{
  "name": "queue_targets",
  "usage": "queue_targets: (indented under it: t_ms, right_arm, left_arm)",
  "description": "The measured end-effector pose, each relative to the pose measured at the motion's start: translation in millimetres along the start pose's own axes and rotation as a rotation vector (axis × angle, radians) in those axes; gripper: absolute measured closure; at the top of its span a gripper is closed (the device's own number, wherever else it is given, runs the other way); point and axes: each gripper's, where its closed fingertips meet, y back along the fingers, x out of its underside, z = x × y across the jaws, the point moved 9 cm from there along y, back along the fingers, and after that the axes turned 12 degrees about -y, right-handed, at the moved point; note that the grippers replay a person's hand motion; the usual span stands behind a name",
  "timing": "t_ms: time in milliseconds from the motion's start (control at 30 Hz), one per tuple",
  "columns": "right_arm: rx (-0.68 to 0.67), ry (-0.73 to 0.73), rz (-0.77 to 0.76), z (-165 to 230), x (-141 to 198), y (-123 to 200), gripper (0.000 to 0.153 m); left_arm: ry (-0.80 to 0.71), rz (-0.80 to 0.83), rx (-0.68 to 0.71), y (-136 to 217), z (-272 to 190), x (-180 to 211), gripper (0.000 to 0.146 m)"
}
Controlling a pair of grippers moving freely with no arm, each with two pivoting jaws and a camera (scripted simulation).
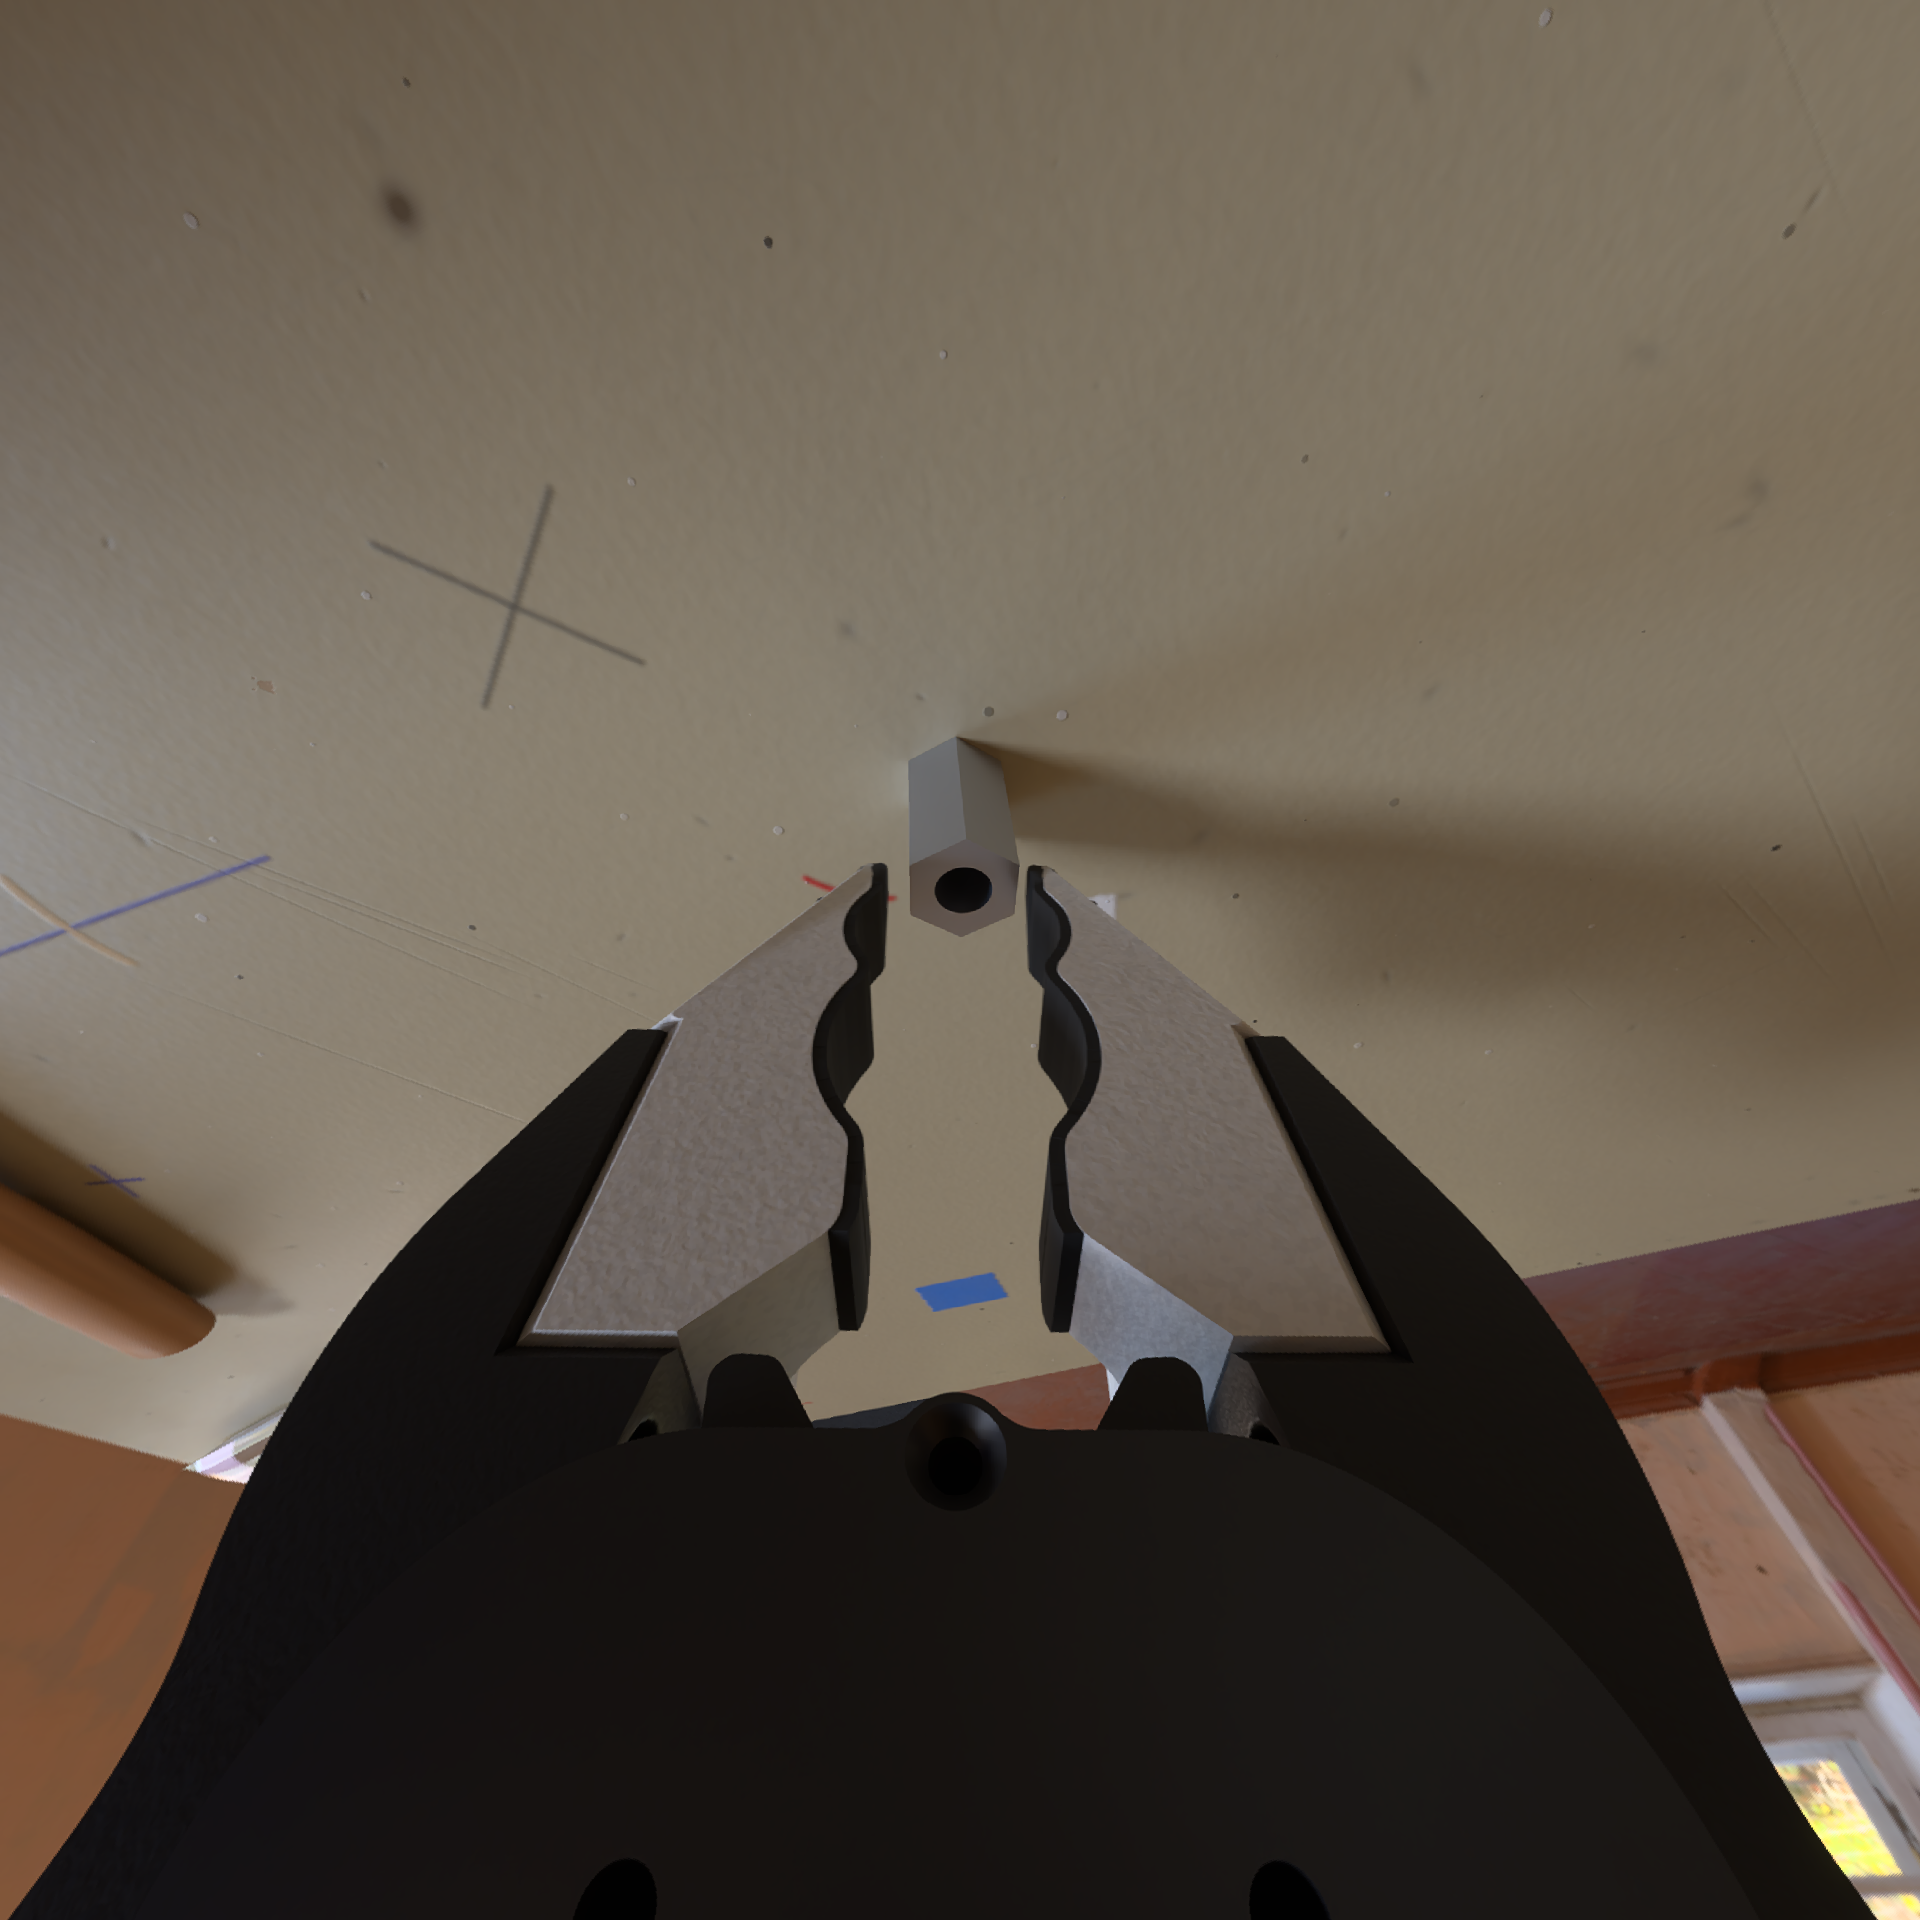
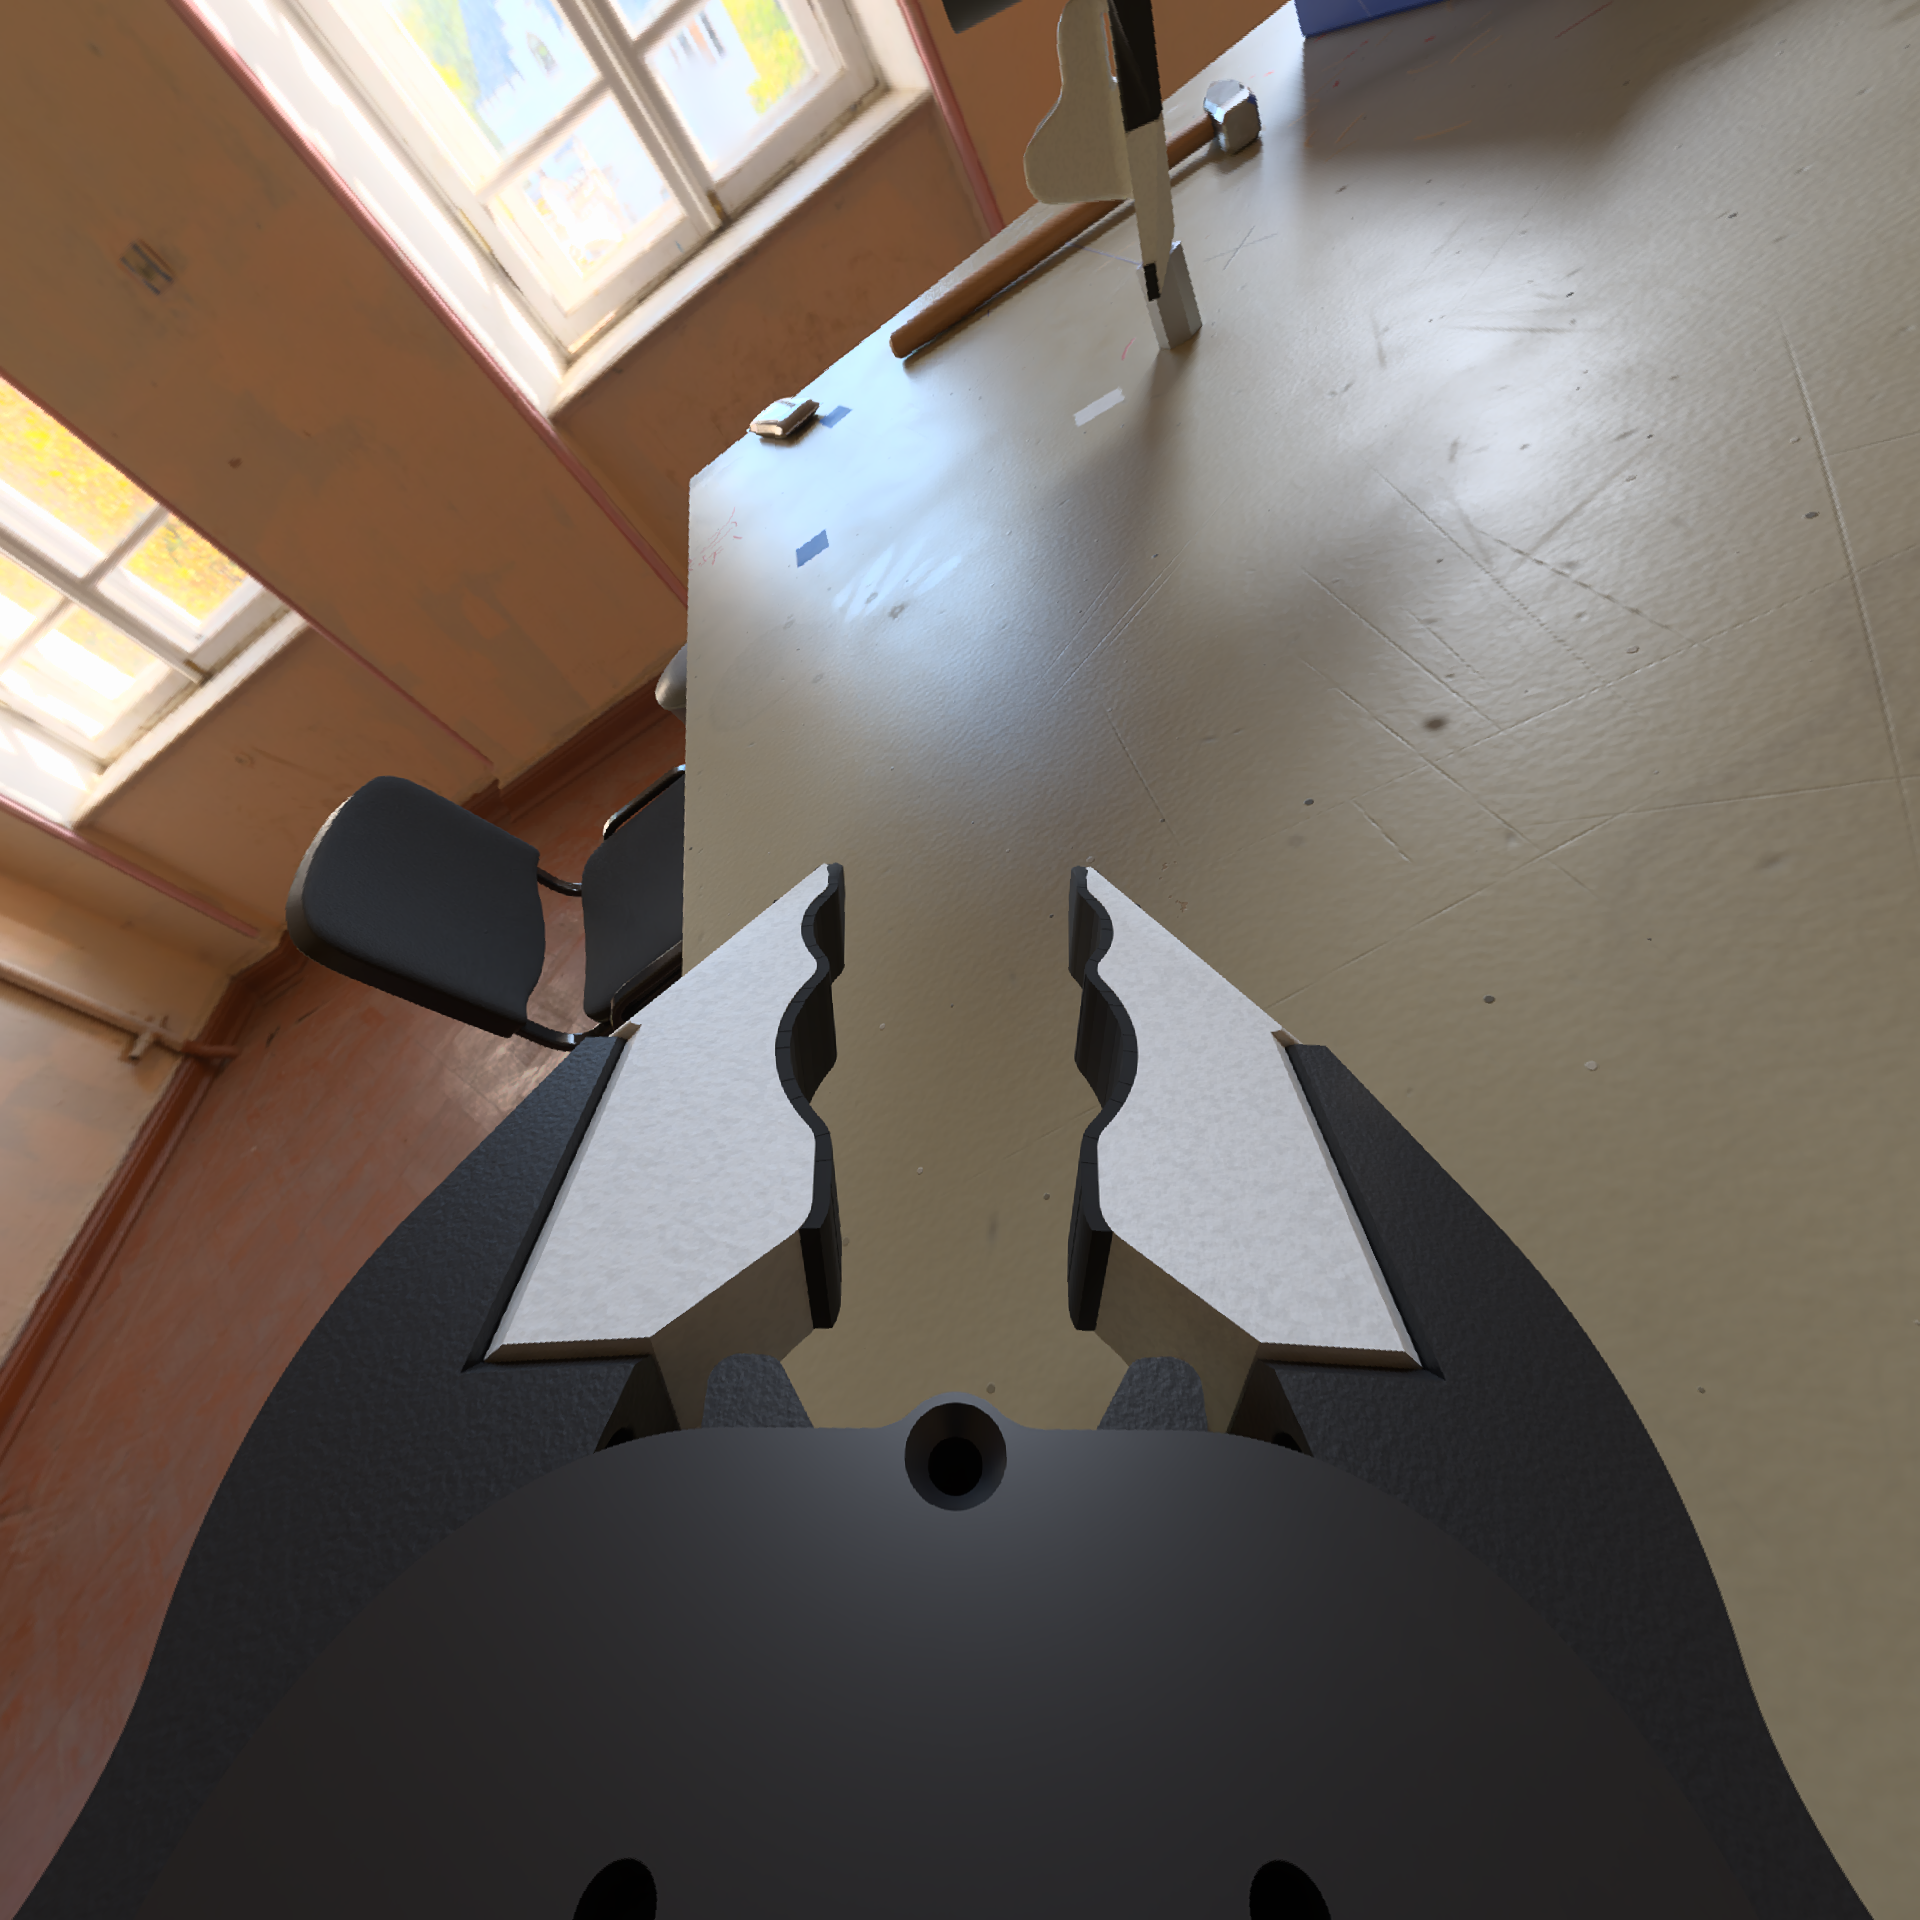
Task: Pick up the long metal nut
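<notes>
The long metal nut (image 1: 958, 844) is a pale grey hexagonal bar with flat faces and a round dark bore through its near end. It stands upright on the beige table (image 1: 1247, 416), one end on the surface, its bored end facing the left wrist camera. The left gripper (image 1: 957, 891) sits over it with jaws parted a little wider than the nut; the nut's top end lies between the fingertips (image 1: 871, 902), with a thin gap on each side, so it is not clamped. In the right wrist view the same nut (image 2: 1176, 296) appears far off, with the left gripper (image 2: 1148, 283) reaching down alongside it.

The right gripper (image 2: 956, 891) hangs over bare table with its jaws wide and nothing between them.

Around the nut the table surface is open. A wooden-handled hammer (image 2: 1049, 229) lies beyond it near the table's far edge. A table corner and side edge lie to the left of the right gripper, with a black chair (image 2: 436, 914) just outside that edge.
</notes>
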Motion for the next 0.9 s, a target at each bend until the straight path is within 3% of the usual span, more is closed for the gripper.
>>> queue_targets:
  t_ms: [200,333,400,467,567,700,767,900]
  right_arm:
    - [-0.003,-0.003,0.001,0,0,-1,0.110]
    - [-0.001,0.001,0.005,-1,0,-2,0.110]
    - [0.002,0.003,0.003,0,-1,-2,0.110]
    - [0.001,0.004,-0.003,1,-1,-2,0.110]
    - [0.002,0.012,-0.005,2,-1,-3,0.110]
    - [0.018,0.026,-0.015,4,-1,-1,0.110]
    - [0.011,0.020,-0.033,5,-1,2,0.110]
    - [0.034,0.019,-0.043,3,0,7,0.110]
  left_arm:
    - [-0.044,0.010,-0.020,12,-9,3,0.126]
    - [-0.172,-0.142,-0.047,79,-38,-18,0.126]
    - [-0.300,-0.263,-0.053,118,-69,-37,0.126]
    - [-0.469,-0.306,0.006,134,-111,-61,0.126]
    - [-0.818,-0.228,0.112,107,-178,-100,0.126]
    - [-1.280,-0.044,0.018,43,-245,-134,0.126]
    - [-1.410,0.009,-0.034,22,-262,-145,0.126]
    - [-1.504,0.025,-0.107,3,-276,-164,0.126]
